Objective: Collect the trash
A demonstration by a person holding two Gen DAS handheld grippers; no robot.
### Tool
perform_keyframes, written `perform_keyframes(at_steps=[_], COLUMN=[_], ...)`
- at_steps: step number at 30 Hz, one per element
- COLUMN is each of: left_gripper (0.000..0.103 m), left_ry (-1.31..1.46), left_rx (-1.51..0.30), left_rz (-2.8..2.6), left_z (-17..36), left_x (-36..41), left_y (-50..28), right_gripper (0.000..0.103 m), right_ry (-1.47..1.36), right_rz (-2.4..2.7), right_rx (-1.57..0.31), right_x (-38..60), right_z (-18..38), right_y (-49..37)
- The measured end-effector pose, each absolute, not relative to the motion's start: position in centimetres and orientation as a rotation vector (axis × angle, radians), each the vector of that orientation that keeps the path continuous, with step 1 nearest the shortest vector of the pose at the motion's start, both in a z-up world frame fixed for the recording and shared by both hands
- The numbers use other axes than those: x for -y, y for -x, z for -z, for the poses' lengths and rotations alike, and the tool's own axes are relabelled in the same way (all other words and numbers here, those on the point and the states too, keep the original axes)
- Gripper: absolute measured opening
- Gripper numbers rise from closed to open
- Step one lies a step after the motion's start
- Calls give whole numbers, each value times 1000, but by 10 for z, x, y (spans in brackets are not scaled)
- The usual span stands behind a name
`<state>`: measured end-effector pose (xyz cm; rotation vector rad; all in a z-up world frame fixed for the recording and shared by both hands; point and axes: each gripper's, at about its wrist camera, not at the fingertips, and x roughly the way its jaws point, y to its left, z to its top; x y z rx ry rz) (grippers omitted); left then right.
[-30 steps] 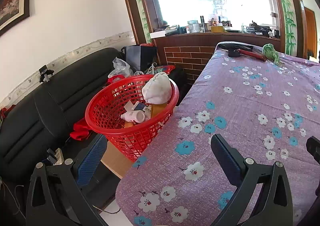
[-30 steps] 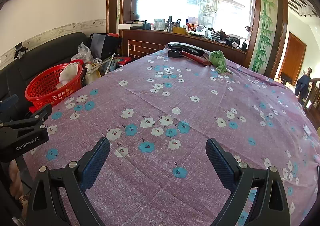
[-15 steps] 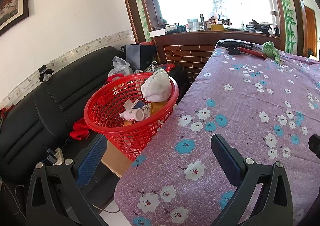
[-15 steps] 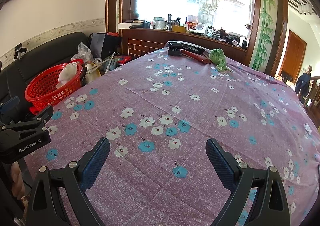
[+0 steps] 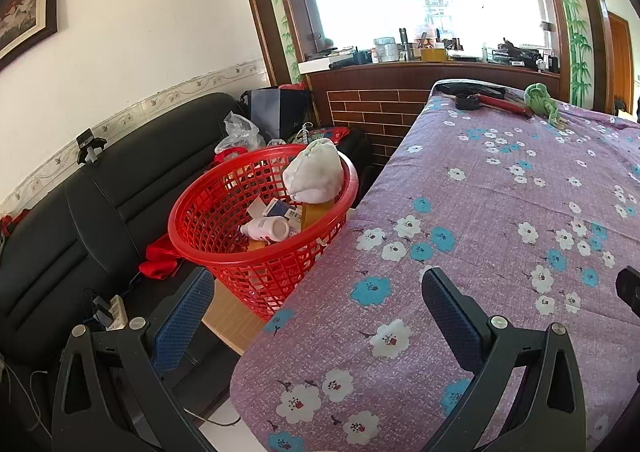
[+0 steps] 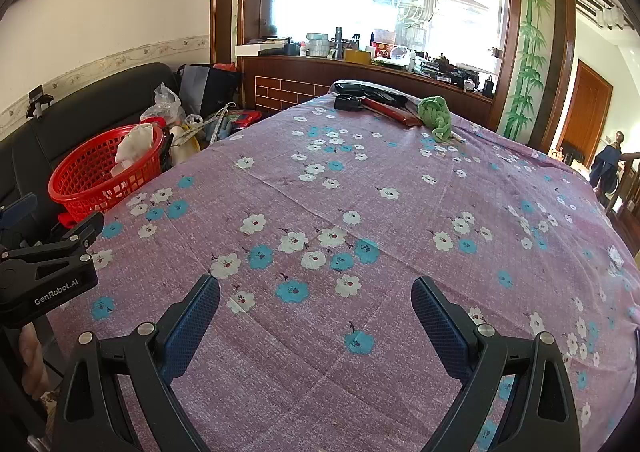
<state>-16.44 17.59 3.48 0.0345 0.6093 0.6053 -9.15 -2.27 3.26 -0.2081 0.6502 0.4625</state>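
**Basket loaded, both tongs empty over a nearly bare table**

The red basket (image 5: 256, 219) sits just beside the table's left edge, on what looks like a low stand in front of a black sofa (image 5: 72, 211). It already holds trash: a white crumpled bundle (image 5: 314, 175) resting against the rim nearest the table, a small white bottle (image 5: 266, 228) lying on its side, and some cartons and a yellowish piece beneath.

The left tongs (image 5: 316, 316) hang with jaws wide apart and nothing between them, straddling the table corner, one finger over the gap toward the basket. The right tongs (image 6: 316, 316) are likewise spread and empty, over the floral cloth of the table (image 6: 400, 211).

Near the tongs the cloth looks bare. At the far end lie a green cloth bundle (image 6: 436, 115), a red-handled tool (image 6: 388, 109) and a dark object (image 6: 348, 103); whether any of these counts as trash cannot be told.

Risks, as I judge them: the white bundle sits high on the rim and a nudge could tip it out. A reach to the far end could drag the loose cloth, and grabbing a tool there would be a wrong pick.
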Motion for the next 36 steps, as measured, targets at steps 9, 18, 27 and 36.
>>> perform_keyframes(at_steps=[9, 18, 27, 36], left_gripper=[103, 103, 103, 103], left_ry=[-39, -105, -69, -112], left_rx=[-611, -603, -797, -963], left_rz=[-600, -440, -90, 14], left_z=[-35, -58, -52, -13], left_x=[-176, -129, -39, 10], left_y=[165, 142, 62, 20], right_gripper=[99, 99, 103, 103], right_ry=[208, 122, 15, -15], right_rz=[-460, -272, 20, 63], right_rx=[-649, -728, -815, -920], right_x=[23, 76, 178, 210], right_z=[-33, -32, -38, -17], right_y=[91, 63, 23, 0])
